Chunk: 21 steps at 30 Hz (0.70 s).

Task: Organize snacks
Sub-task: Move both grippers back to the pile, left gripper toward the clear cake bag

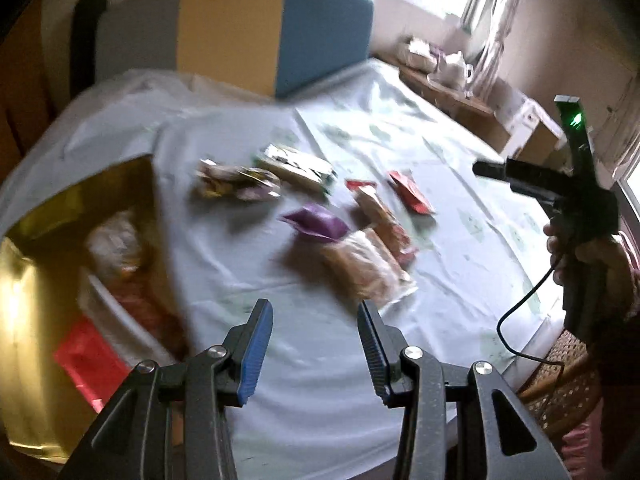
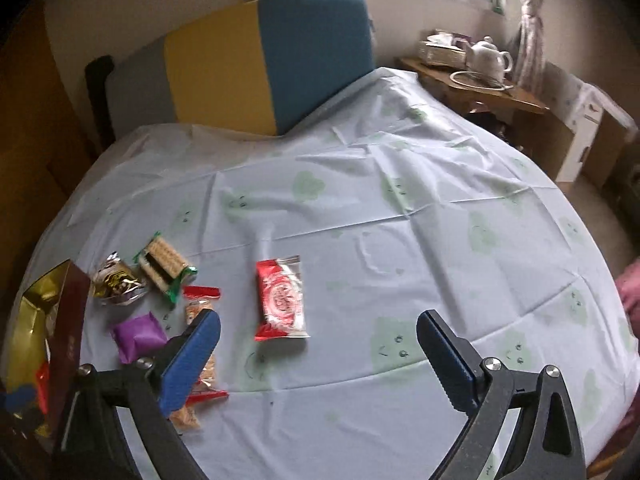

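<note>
Several snack packets lie on the pale cloth point(image 2: 400, 220). A red packet point(image 2: 282, 300) lies just beyond my right gripper point(image 2: 320, 318), which is open wide with nothing between its pads. To its left are a purple packet point(image 2: 138, 334), a green biscuit pack point(image 2: 164, 266), a gold-silver packet point(image 2: 116, 280) and a cracker packet point(image 2: 200, 308) partly behind the left finger. The gold-lined box point(image 2: 68, 320) stands at the far left. In the blurred left wrist view, my left gripper point(image 1: 314, 306) is open and empty, near the clear cracker packet point(image 1: 360, 264) and purple packet point(image 1: 314, 222). The box point(image 1: 80, 200) holds some snacks.
A yellow and blue cushion point(image 2: 272, 60) stands at the far edge. A wooden side table with a teapot point(image 2: 488, 56) and a cardboard box point(image 2: 580, 140) stand at the back right. A person's hand point(image 1: 560, 248) grips the other gripper's handle at the right.
</note>
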### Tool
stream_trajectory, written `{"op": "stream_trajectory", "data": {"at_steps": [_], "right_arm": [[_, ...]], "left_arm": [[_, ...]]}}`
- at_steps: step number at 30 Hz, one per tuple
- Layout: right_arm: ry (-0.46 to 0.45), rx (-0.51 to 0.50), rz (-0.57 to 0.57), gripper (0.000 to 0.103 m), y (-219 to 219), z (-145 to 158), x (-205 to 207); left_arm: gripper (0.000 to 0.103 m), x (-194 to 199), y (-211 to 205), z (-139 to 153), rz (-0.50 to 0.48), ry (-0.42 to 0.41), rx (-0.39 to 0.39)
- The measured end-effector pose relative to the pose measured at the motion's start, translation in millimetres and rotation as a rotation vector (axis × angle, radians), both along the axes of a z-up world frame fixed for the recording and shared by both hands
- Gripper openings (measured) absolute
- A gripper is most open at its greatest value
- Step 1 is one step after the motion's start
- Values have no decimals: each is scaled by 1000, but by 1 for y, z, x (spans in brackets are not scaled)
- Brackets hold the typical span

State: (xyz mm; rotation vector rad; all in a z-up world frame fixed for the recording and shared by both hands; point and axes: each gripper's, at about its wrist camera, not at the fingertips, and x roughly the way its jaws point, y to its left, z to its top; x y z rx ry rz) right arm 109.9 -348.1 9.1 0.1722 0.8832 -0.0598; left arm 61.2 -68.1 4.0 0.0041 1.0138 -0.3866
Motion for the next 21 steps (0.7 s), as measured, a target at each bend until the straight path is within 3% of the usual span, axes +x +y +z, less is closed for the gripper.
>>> {"op": "stream_trajectory", "data": {"at_steps": [6,8,9,21], "right_arm": [[-3,14,23,99,6,2,-1],[-7,16,32,99,7,2,-3],[-8,16,32,99,7,2,-2],[-15,55,28,100,0,3,0]], "left_arm": [[46,27,-46,-22,-6,88,14],[66,36,-54,-25,9,113,1],[69,40,-57,-28,19,128,-7],[69,74,-80,-60,158,204,9]]}}
